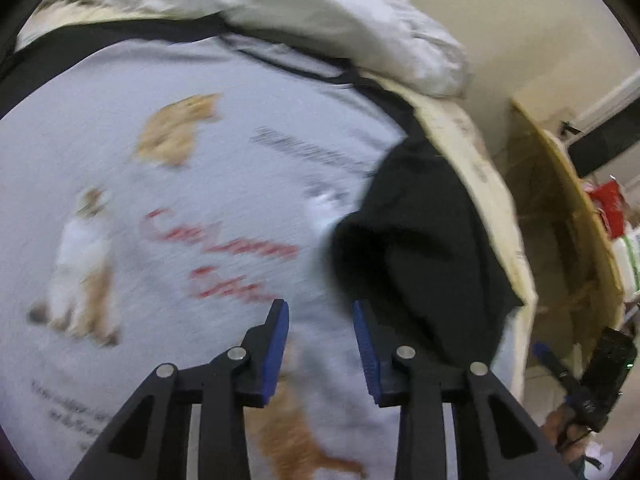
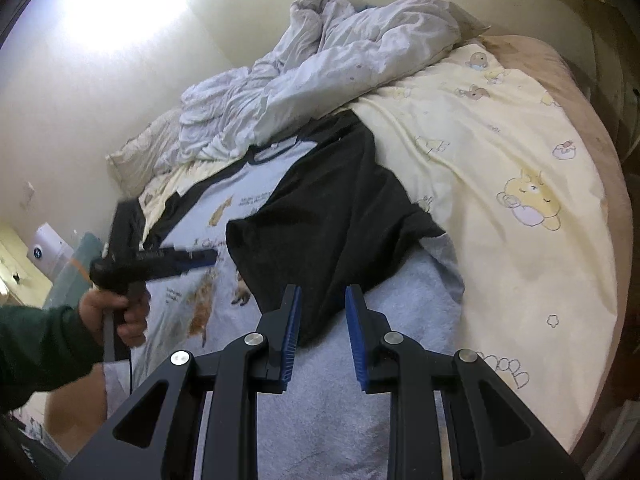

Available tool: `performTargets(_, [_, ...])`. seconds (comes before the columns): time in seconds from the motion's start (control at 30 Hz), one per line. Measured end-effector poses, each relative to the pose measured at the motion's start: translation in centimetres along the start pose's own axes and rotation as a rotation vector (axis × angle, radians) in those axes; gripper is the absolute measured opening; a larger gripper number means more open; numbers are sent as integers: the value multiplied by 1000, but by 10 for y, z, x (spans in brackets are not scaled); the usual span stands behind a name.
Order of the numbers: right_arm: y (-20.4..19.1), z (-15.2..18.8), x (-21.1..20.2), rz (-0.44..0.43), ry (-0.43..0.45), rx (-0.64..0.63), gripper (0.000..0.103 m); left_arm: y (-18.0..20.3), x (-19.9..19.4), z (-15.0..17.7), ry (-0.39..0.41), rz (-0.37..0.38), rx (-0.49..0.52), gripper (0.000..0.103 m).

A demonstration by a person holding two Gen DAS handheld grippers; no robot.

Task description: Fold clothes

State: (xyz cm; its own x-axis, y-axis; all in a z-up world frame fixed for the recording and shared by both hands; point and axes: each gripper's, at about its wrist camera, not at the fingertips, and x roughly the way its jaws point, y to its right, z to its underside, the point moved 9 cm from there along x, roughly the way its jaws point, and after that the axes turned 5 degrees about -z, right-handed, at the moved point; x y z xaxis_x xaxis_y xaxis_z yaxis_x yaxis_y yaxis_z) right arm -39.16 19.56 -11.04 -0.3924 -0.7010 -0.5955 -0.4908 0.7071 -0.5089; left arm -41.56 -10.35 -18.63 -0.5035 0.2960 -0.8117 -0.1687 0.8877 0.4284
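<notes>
Your one T-shirt (image 2: 248,184), pale grey with cat prints and black raglan sleeves, lies face up on the yellow cartoon sheet (image 2: 500,152), just below the crumpled white duvet (image 2: 320,68); its right sleeve (image 2: 328,216) is already folded in over the chest, while the left sleeve is spread beside the shirt. Your left gripper (image 1: 320,312) hovers above the shirt's print with jaws parted and nothing between them; your right gripper (image 2: 322,292) hangs over the shirt's lower half, jaws partly spread, pinching nothing that I can see. The risk, I judge: the folded sleeve sits loose, so a jaw brushing it could drag it back off the chest; pinching only the top layer of the hem would skew the next fold. Count: one shirt, two sleeves, one duvet, two grippers, several cat prints.
</notes>
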Motion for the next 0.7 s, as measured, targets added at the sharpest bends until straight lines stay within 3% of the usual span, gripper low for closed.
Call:
performTargets(0.13, [-12, 3, 14, 36, -33, -78, 27, 2, 0, -23, 66, -164, 76, 34])
performTargets(0.2, [-22, 7, 25, 56, -62, -122, 28, -2, -1, -26, 64, -188, 117, 35])
performTargets(0.27, [-31, 14, 36, 99, -105, -181, 30, -3, -1, -25, 56, -212, 188, 48])
performTargets(0.33, [-42, 23, 47, 140, -144, -269, 31, 0, 1, -23, 42, -216, 281, 52])
performTargets(0.43, [-46, 34, 63, 202, -197, -351, 31, 7, 11, -22, 13, -194, 399, 52])
performTargets(0.57, [-43, 35, 76, 263, -229, -403, 30, 8, 17, -27, 28, -234, 491, 52])
performTargets(0.6, [-42, 34, 78, 285, -229, -416, 21, 9, 17, -30, 47, -245, 512, 51])
performTargets(0.63, [-41, 32, 78, 293, -226, -428, 7, 10, 16, -33, 66, -256, 532, 27])
performTargets(0.67, [-41, 30, 76, 311, -220, -443, 3, 12, 15, -35, 80, -261, 548, 1])
performTargets(0.7, [-41, 27, 72, 331, -200, -459, 3, 14, 12, -36, 88, -259, 557, 1])
